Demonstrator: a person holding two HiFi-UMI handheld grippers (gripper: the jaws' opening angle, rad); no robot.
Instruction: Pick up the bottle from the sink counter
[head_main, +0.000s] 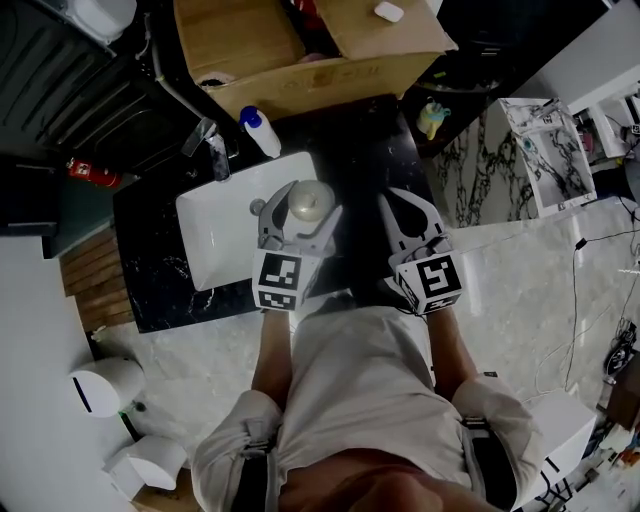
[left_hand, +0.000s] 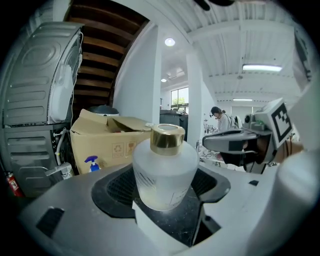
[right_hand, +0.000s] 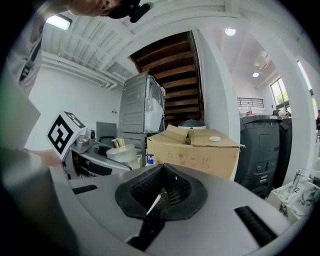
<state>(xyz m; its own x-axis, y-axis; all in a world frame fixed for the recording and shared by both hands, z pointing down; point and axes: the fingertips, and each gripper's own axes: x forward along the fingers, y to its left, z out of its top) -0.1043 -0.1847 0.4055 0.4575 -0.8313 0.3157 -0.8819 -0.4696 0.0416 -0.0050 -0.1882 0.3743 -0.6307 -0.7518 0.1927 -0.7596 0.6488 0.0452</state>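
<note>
A round frosted bottle (head_main: 308, 200) with a gold cap is held upright between the fingers of my left gripper (head_main: 300, 215), which is shut on it above the right part of the white sink (head_main: 215, 240). In the left gripper view the bottle (left_hand: 165, 170) fills the gap between the pads, and the gripper (left_hand: 165, 197) clamps its lower body. My right gripper (head_main: 405, 205) hovers beside it over the black counter (head_main: 160, 290), shut with nothing in it; its pads (right_hand: 172, 182) meet. The bottle (right_hand: 122, 150) also shows at the left of the right gripper view.
A chrome faucet (head_main: 210, 145) and a blue-capped pump bottle (head_main: 262, 130) stand behind the sink. A large open cardboard box (head_main: 300, 50) sits at the counter's far end. A marble-patterned stand (head_main: 545, 150) is to the right, a fire extinguisher (head_main: 95, 172) to the left.
</note>
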